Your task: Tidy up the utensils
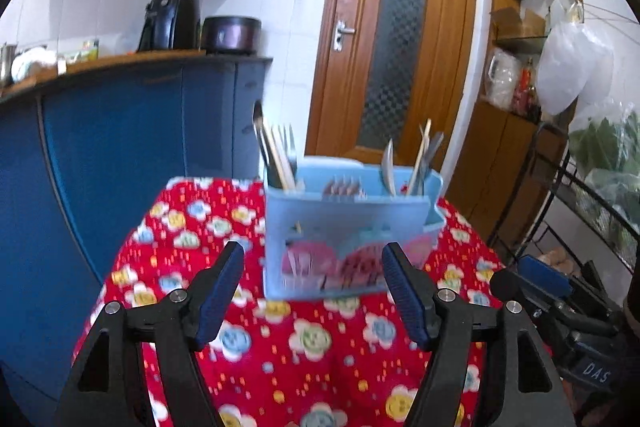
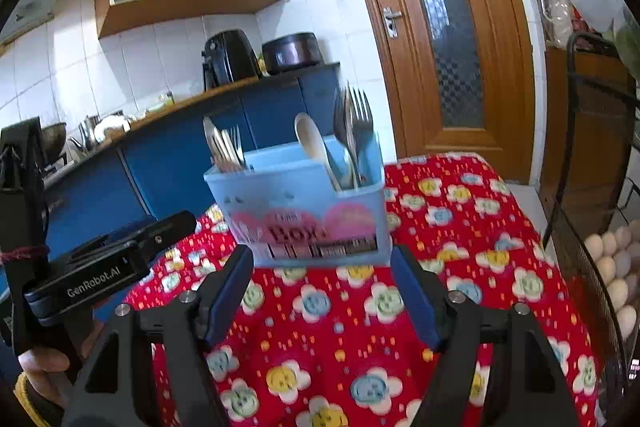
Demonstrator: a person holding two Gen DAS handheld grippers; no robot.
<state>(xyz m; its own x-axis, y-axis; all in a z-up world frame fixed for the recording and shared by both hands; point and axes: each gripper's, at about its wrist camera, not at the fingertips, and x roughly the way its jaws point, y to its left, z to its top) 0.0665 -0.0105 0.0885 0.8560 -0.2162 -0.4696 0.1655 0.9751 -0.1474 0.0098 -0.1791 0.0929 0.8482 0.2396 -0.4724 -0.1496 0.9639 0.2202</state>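
Standing on a table covered with a red flowered cloth (image 1: 304, 347), a light blue plastic utensil caddy (image 1: 344, 239) held the cutlery upright in its compartments. In the left wrist view its left compartment carried a spoon, a fork and pale sticks (image 1: 276, 155), the middle one showed only fork tines (image 1: 344, 187) just above the rim, and the right one held a white spoon with more sticks and handles (image 1: 416, 163).

From the right wrist view the caddy's right compartment held a wooden spoon (image 2: 314, 147) beside several metal forks (image 2: 356, 131), and the far left compartment a smaller bunch of cutlery (image 2: 224, 147).

The left gripper (image 1: 314, 291) hovered in front of the caddy with its blue-padded fingers (image 1: 220, 291) spread wide and nothing between them, no pad touching the plastic. The right gripper (image 2: 322, 291) was likewise held wide apart and empty, its pads flanking the caddy's lower front in the picture, though whether they touched it could not be told through the blur.

At the left edge of the right wrist view the other gripper's black body showed, gripped by a hand (image 2: 44, 367). Behind the table ran a blue kitchen counter (image 1: 120, 131) with a black air fryer (image 1: 172, 21) and a dark pot (image 1: 232, 35), beside a wooden door (image 1: 396, 39). A wire rack with eggs (image 2: 616, 263) stood at the right.
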